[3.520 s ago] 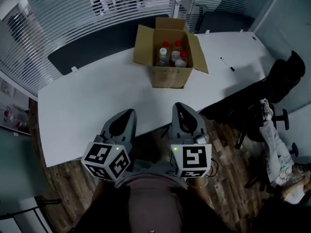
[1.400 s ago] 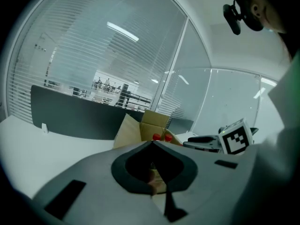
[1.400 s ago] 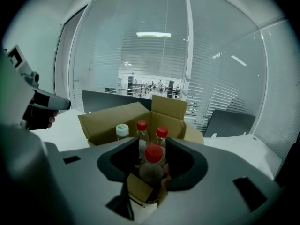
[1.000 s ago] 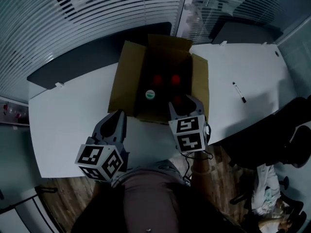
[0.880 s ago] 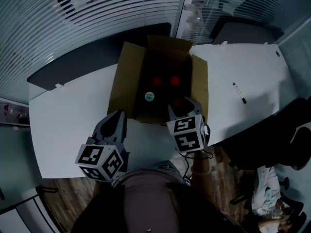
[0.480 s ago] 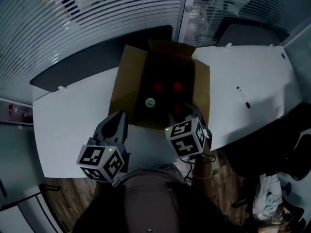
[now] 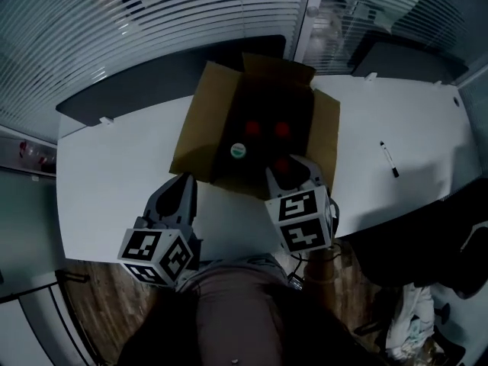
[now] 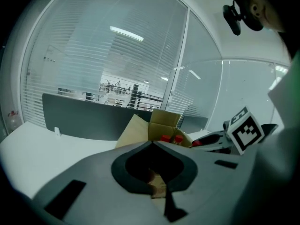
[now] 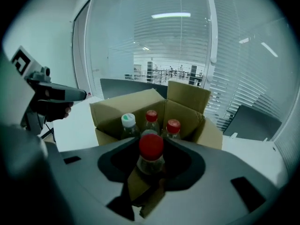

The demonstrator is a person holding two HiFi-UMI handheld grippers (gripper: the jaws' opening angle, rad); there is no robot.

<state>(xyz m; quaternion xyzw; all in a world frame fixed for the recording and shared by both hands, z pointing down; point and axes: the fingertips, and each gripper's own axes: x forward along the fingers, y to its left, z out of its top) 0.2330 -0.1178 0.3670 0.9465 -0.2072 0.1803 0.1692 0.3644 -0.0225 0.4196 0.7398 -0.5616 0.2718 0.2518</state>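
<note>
White surface [image 7: 114, 174], one open cardboard box [image 7: 200, 128] at its middle. The left tongs [image 7: 185, 181] hover over bare surface just near-left of the box, closed with nothing in them. The right tongs [image 7: 288, 168] sit over the box's near-right corner, spread either side of a red-capped bottle [image 9: 151, 146]; can't confirm contact. Count: 4 bottles in the box, 3 with red caps, plus 1 white-capped bottle [image 9: 128, 120] at left. Only the right gripper view shows the bottle between the tongs. Only the head view shows 1 black marker pen [image 7: 388, 158], lying well right of the box. Green print on the white cap is too small to read.
</note>
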